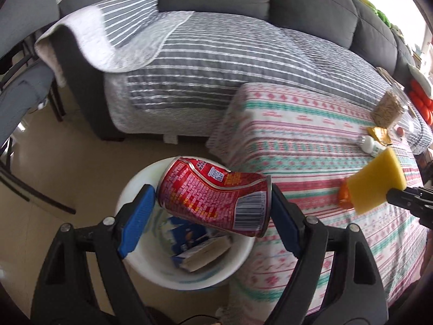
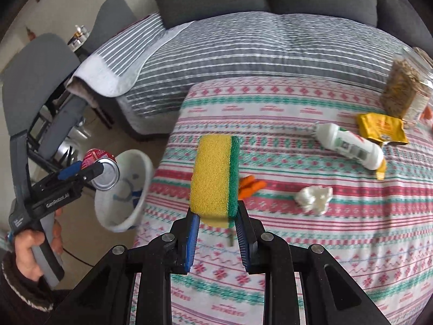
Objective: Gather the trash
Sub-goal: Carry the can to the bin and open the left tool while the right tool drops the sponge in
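Note:
My left gripper [image 1: 213, 208] is shut on a crushed red can [image 1: 216, 197], held sideways over a white bin [image 1: 130, 184] on the floor; the bin holds a blue carton and paper. In the right wrist view the can [image 2: 104, 169] and bin [image 2: 143, 187] are at the left. My right gripper [image 2: 216, 218] is shut on a yellow and green sponge [image 2: 215, 178], held above the patterned table cover [image 2: 297, 243]. The sponge [image 1: 376, 181] also shows at the right in the left wrist view.
On the table lie a crumpled white tissue [image 2: 315, 197], orange peel [image 2: 250, 185], a white bottle [image 2: 349, 146], a yellow wrapper [image 2: 381, 128] and a jar of grain [image 2: 403, 89]. A grey sofa with a striped cover [image 2: 243, 48] stands behind. Chairs [image 2: 40, 67] stand at left.

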The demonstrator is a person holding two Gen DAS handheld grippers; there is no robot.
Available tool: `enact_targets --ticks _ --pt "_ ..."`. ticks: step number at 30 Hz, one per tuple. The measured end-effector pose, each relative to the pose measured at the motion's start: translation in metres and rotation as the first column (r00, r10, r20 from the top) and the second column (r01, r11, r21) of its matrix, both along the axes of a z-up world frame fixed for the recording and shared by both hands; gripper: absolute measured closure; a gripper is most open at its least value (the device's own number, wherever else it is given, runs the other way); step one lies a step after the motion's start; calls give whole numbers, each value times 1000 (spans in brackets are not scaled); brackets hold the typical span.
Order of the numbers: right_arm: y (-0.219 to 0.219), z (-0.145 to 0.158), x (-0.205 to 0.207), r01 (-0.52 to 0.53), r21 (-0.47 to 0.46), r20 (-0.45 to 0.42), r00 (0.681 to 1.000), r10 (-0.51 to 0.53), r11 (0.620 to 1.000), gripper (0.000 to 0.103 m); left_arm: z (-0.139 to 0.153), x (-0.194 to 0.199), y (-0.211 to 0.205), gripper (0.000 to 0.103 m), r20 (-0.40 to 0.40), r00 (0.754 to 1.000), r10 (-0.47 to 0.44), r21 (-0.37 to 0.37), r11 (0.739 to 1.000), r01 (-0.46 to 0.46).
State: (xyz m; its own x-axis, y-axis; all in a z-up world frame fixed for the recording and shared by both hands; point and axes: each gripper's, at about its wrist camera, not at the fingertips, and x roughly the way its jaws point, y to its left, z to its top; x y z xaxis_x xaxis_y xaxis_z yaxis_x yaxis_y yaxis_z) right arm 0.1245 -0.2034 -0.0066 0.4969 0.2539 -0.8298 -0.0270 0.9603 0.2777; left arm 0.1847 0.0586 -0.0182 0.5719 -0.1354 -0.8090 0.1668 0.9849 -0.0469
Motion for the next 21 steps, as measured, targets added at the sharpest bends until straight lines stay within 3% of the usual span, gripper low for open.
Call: enact_targets --ticks 12,21 --pt "55 10 4 -86 9 42 995 86 996 76 -16 -6 45 15 -51 995 85 54 995 -82" --pt "106 1 25 -128 83 28 992 126 988 76 -15 -18 79 9 -52 987 151 75 986 -147"
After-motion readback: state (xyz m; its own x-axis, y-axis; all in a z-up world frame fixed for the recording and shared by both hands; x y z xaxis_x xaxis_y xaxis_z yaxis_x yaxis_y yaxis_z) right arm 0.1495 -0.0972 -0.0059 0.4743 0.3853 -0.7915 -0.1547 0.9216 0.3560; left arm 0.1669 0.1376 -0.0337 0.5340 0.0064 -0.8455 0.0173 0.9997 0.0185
